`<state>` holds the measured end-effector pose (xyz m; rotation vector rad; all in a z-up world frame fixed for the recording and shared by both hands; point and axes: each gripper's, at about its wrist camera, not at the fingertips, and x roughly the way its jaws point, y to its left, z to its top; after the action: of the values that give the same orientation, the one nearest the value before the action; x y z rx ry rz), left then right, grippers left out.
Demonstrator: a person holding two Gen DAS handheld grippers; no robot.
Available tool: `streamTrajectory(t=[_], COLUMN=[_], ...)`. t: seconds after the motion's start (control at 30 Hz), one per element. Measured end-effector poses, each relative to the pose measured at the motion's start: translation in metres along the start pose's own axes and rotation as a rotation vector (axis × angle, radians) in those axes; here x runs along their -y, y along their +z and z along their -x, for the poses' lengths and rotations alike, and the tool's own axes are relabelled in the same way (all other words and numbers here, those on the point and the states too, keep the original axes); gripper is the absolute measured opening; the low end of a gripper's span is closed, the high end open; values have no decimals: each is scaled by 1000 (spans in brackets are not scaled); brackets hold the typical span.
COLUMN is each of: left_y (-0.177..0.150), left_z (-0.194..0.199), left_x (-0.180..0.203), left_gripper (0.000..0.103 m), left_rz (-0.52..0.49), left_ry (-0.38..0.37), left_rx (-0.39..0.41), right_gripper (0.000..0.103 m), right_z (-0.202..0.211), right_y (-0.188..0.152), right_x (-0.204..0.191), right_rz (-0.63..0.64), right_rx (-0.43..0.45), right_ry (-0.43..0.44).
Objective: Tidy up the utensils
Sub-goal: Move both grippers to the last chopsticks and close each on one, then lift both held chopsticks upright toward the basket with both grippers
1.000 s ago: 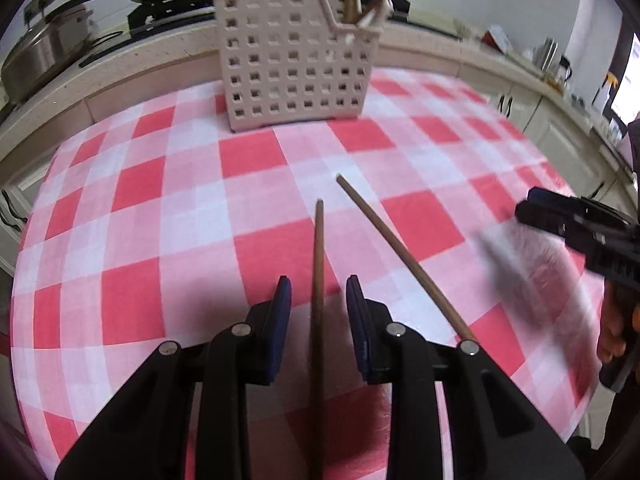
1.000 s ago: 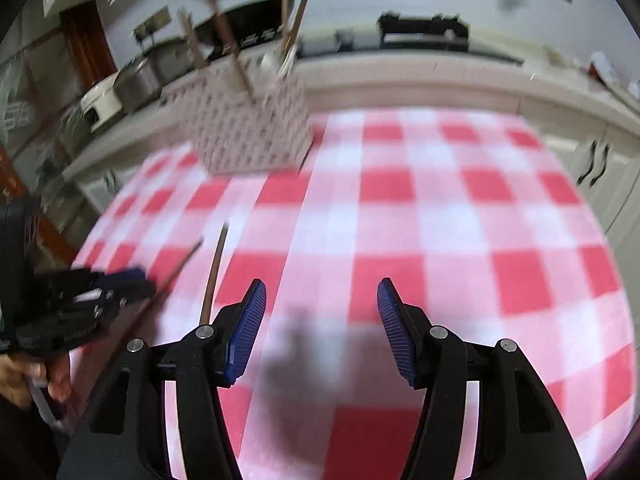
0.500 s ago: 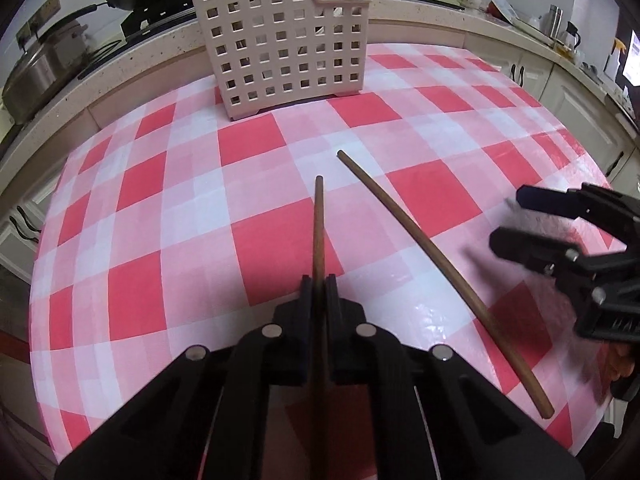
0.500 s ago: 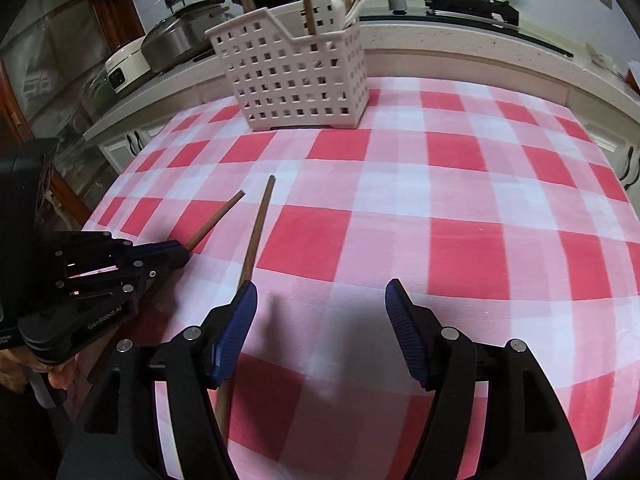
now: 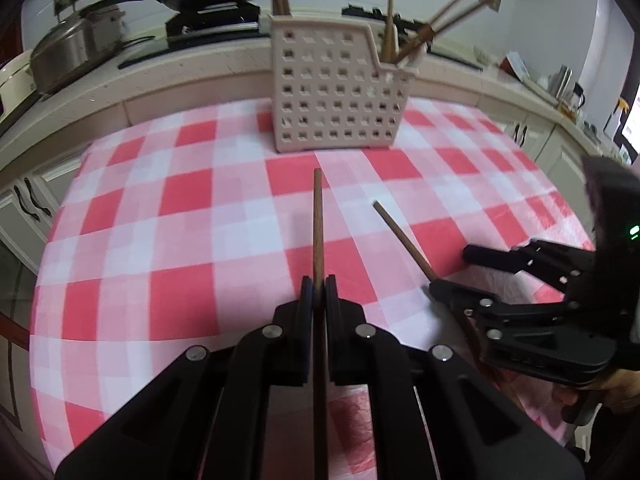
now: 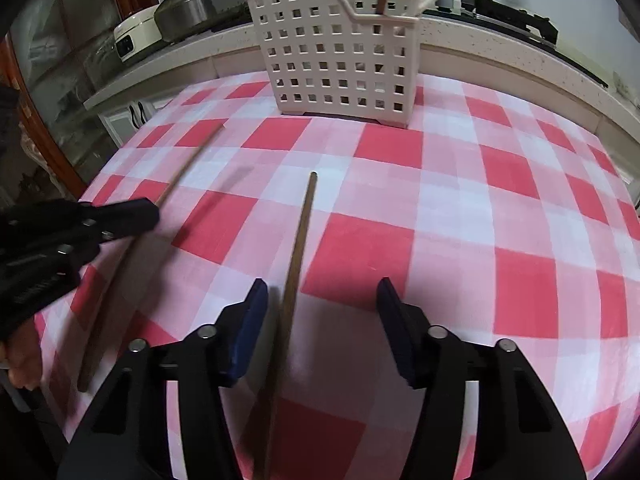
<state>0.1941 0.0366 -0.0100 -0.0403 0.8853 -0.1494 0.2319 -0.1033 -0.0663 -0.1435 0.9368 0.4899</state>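
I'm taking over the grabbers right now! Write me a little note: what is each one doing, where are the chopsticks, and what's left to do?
Left gripper: jaws shut on one chopstick, its tip pointing toward the white basket.
Right gripper: jaws closing around the second chopstick, which lies on the checked tablecloth; the pads are not pressing on it yet.
Basket: stands at the far side of the table and already holds several utensils.
Done: one chopstick gripped.
Left: finish the grip on the second chopstick, then probably carry both to the basket and drop them in.
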Motion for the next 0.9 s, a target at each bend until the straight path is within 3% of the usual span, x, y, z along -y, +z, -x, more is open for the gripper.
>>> streamTrajectory(t=[0.1, 0.33, 0.47, 0.9], left_y=[2, 3, 1, 4], left_z=[10, 25, 31, 54], left_x=[-10, -24, -25, -18], left_gripper=[6, 6, 6, 6], left_rz=[24, 62, 63, 59], left_ry=[-2, -15, -16, -10], left_rx=[27, 65, 75, 127], right_gripper=[43, 9, 7, 7], right_z=[-3, -6, -4, 60], right_y=[1, 2, 4, 16], right_x=[-10, -24, -20, -6], right_rz=[49, 91, 64, 25], right_rx=[-4, 15, 10, 134], right_ry=[-47, -47, -7, 19])
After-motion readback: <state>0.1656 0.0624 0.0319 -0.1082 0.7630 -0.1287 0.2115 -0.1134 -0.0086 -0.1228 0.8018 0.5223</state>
